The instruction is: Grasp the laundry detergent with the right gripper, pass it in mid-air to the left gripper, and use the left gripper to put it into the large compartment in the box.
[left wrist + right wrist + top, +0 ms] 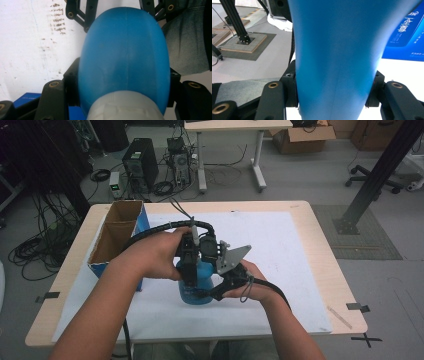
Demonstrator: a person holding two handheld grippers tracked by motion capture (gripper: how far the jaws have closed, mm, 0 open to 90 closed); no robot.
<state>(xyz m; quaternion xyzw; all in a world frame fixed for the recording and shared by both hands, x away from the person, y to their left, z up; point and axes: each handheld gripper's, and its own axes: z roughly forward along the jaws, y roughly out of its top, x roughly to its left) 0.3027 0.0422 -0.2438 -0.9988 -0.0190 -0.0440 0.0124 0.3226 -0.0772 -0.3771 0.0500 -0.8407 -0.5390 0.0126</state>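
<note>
Smooth rounded blue plastic bottle (125, 60), both tongs clamped

Open cardboard box (116, 236) at white mat's (280, 250) left edge

bench clearance

open cardboard box (117, 237) stands along the left edge, just beside the left hand (152, 252): blocks passage that side. blue bottle (197, 287) mid-bench, both grippers closed on it. white mat (280, 255) right of the right hand (252, 285) and behind the bottle is bare, free room.
</note>
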